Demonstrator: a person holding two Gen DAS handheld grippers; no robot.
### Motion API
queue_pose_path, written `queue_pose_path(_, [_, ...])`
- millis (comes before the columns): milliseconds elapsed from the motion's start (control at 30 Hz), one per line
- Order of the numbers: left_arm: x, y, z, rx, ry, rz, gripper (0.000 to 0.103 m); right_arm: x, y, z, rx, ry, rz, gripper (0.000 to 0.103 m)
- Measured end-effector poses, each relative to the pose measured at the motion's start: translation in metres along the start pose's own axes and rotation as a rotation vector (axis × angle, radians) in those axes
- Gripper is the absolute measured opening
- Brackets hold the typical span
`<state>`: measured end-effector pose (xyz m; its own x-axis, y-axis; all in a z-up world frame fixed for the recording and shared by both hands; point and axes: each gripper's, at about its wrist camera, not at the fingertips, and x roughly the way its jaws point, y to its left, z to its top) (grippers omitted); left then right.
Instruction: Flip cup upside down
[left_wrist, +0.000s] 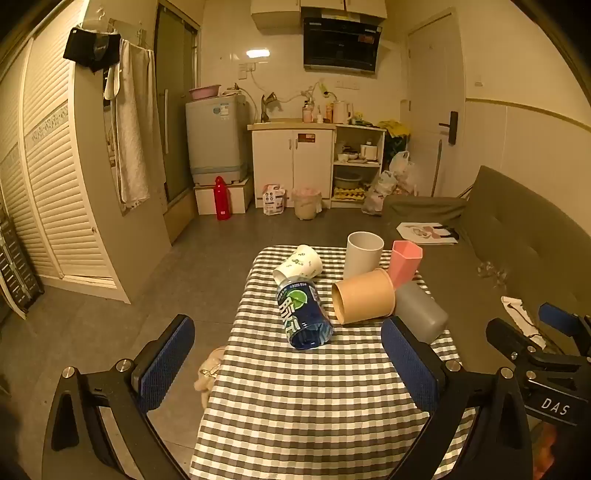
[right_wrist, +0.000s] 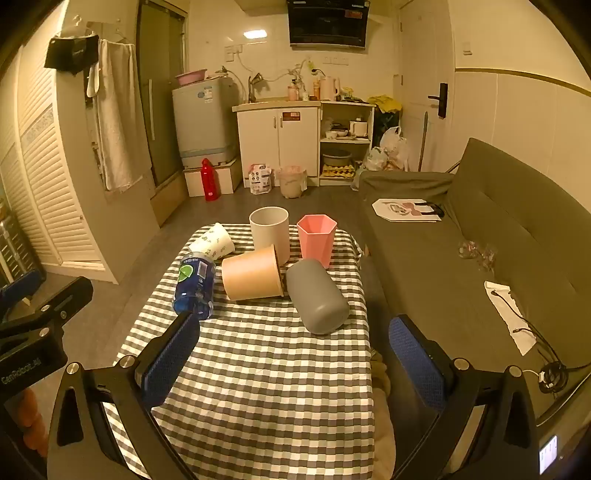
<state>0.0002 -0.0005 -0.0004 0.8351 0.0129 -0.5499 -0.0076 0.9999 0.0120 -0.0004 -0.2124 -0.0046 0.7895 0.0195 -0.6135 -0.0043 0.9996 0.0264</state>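
1. Both tongs released: left gripper (left_wrist: 288, 369) with blue pads spread wide, right gripper (right_wrist: 295, 363) likewise agape; nothing held by either.
2. Both hovering over the near end of the grey-and-white checked tablecloth (right_wrist: 266, 398), well short of the cluster of cups.
3. Upright and so open to flipping: tall off-white cylindrical cup (right_wrist: 269, 230) at about 12 o'clock from the right gripper, and pink faceted plastic cup (right_wrist: 317, 238) just beside it at roughly 1 o'clock, mouths up.
4. Already toppled: tan paper-like cup (right_wrist: 253, 275) on its side, rim against the off-white cup; dark grey rounded plastic tumbler (right_wrist: 317, 297) on its side, base toward the camera; small white printed cup (right_wrist: 214, 243) lying at 11 o'clock; blue clear plastic bottle with a green label (right_wrist: 194, 286) lying at 10 o'clock.
5. Which cup is meant: not told by the task; judged likeliest one of the two upright ones.
6. Deciding relation: both upright cups with long axis vertical, at the far edge behind the toppled ones. Seen from the left gripper, off-white cup (left_wrist: 364, 253) at about 1 o'clock and pink cup (left_wrist: 404, 262) further right; right gripper judged better aligned.
7. Likely need: reach over the grey tumbler and tan cup, pinch across the wall, then turn the wrist over.
8. Risk: nudging the loose tumbler off the table's right edge.
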Motion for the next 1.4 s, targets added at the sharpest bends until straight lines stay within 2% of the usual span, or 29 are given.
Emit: queue_pose_path(1400, [-0.0025, 0.0048, 0.0012, -0.018, 0.005, -0.007, 0.103, -0.0055, 0.0036, -0.0009, 0.003, -0.008, 0.002, 0.103])
